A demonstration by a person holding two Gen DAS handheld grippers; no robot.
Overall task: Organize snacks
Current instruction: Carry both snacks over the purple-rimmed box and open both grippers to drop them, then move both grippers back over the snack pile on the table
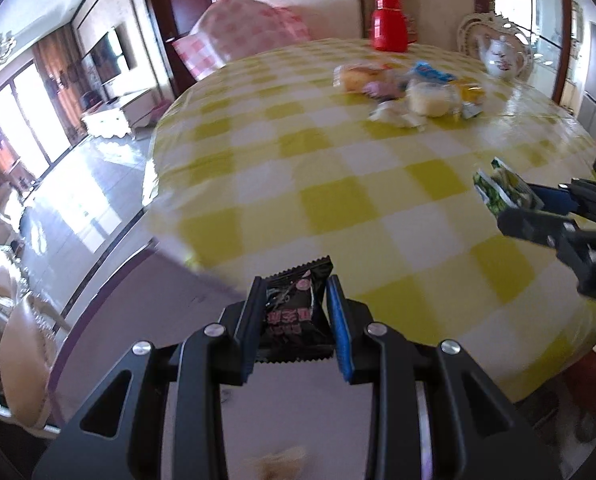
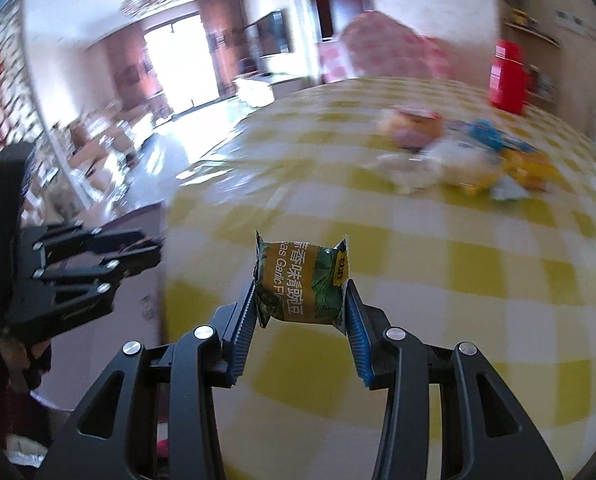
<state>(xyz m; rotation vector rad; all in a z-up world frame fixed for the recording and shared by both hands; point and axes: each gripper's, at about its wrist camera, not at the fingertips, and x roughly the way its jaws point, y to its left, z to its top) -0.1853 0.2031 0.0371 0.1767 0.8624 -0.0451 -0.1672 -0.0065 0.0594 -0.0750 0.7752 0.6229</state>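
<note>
Black packet [image 1: 294,308] was clamped in the left gripper [image 1: 296,320] off the table [image 1: 338,200] edge, green garlic-pea packet [image 2: 302,284] pinched in the right gripper [image 2: 300,312], likely being sorted away from the snack pile [image 1: 410,92].

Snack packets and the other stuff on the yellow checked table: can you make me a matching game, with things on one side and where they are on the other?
Things:
1. black packet
2. green packet
3. red bottle
4. pile of snacks

Places:
A. standing at the far edge of the table
B. lying loose on the table, nearer than the bottle
C. pinched in the jaws of the left gripper
D. pinched in the jaws of the right gripper

Pairs: 1-C, 2-D, 3-A, 4-B
</note>
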